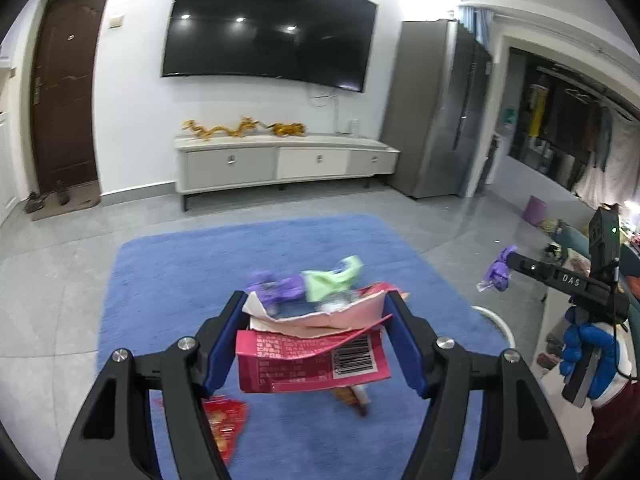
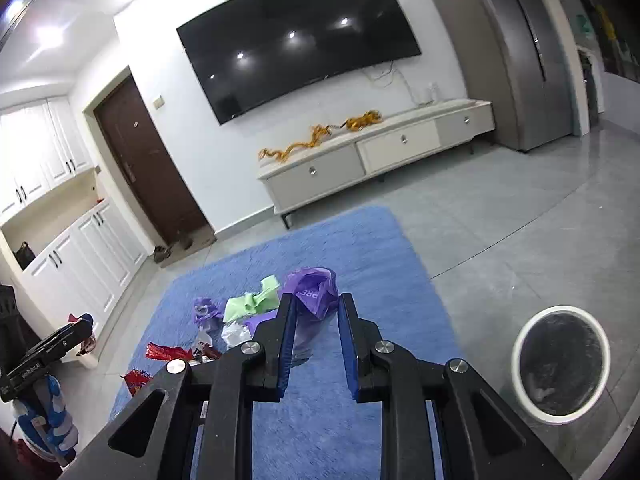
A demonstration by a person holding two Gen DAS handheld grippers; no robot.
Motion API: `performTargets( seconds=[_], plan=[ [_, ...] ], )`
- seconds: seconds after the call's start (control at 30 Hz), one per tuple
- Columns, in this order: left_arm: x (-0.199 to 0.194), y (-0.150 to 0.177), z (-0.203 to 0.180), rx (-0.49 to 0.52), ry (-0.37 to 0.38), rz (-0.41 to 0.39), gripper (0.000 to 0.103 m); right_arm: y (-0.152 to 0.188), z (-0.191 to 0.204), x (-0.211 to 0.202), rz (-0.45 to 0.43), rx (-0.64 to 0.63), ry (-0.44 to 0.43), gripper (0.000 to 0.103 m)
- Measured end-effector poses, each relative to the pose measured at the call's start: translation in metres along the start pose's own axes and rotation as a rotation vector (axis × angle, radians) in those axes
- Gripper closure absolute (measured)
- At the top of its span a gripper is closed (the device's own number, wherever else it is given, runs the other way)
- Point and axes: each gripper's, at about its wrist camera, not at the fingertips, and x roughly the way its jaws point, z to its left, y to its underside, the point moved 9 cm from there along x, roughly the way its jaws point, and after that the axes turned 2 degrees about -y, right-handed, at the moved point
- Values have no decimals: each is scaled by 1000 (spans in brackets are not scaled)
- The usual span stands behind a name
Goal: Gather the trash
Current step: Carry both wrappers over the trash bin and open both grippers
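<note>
My left gripper (image 1: 316, 300) is shut on a torn pink carton (image 1: 312, 354) and holds it above the blue rug (image 1: 168, 280). My right gripper (image 2: 316, 300) is shut on a purple plastic bag (image 2: 314, 290), also seen hanging from it in the left wrist view (image 1: 496, 274). More trash lies on the rug: a green wrapper (image 2: 250, 300), a small purple wrapper (image 2: 206, 308), white paper (image 2: 236, 334) and red wrappers (image 2: 166, 352). A white-rimmed trash bin (image 2: 560, 366) stands on the tiles to the right.
A TV cabinet (image 2: 360, 160) stands against the far wall under a wall TV (image 2: 300, 44). A grey fridge (image 2: 512, 52) is at the right. White cupboards (image 2: 72, 240) and a brown door (image 2: 148, 160) are at the left.
</note>
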Motion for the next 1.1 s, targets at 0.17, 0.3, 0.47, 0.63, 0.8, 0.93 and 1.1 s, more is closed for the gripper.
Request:
performTargets(
  seconds=[0.17, 0.3, 0.47, 0.63, 0.8, 0.93, 1.1],
  plan=[
    [14, -13, -62, 42, 83, -3, 37, -9, -38, -39, -63, 37, 49, 83],
    [39, -19, -124, 80, 170, 21, 37, -13, -85, -67, -98, 73, 129, 83],
    [93, -16, -209, 123, 286, 106, 37, -8, -160, -86, -105, 127, 268, 83],
    [167, -1, -299, 176, 371, 220, 37, 15, -241, -85, -61, 198, 401, 83],
    [243, 25, -375, 191, 422, 345, 37, 42, -312, -66, 0, 282, 482, 83],
    [294, 51, -419, 211, 440, 434, 37, 60, -358, -50, 42, 324, 530, 83],
    [341, 80, -453, 218, 439, 513, 36, 82, -400, -27, 93, 365, 558, 81]
  ],
)
